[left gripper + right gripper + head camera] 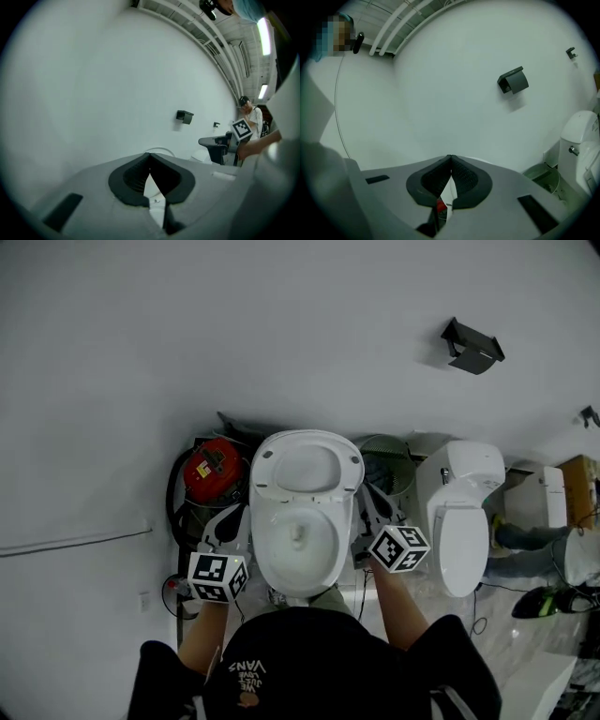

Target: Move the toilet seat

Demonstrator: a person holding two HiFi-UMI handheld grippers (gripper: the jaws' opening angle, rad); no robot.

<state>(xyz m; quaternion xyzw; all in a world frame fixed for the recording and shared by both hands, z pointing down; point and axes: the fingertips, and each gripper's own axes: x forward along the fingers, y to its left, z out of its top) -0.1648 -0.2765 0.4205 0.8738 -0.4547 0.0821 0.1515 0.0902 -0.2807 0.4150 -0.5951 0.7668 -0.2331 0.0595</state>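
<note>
Item: toilet seat point(306, 468), white; appears tipped up toward the wall point(281, 324), behind the bowl point(298, 545).
Left hand-held gripper point(149, 155): clenched, nothing between its jaws.
Right hand-held gripper point(450, 158): clenched, empty.
Risk, seat: if it is not leaning past balance, it could drop and slam onto the bowl.
Risk, contact: closed jaws can only push, and smooth plastic may let a tip skid off.
Pose: forearms reach forward, one gripper either side of the bowl, both pointing nearly level at the wall.
</note>
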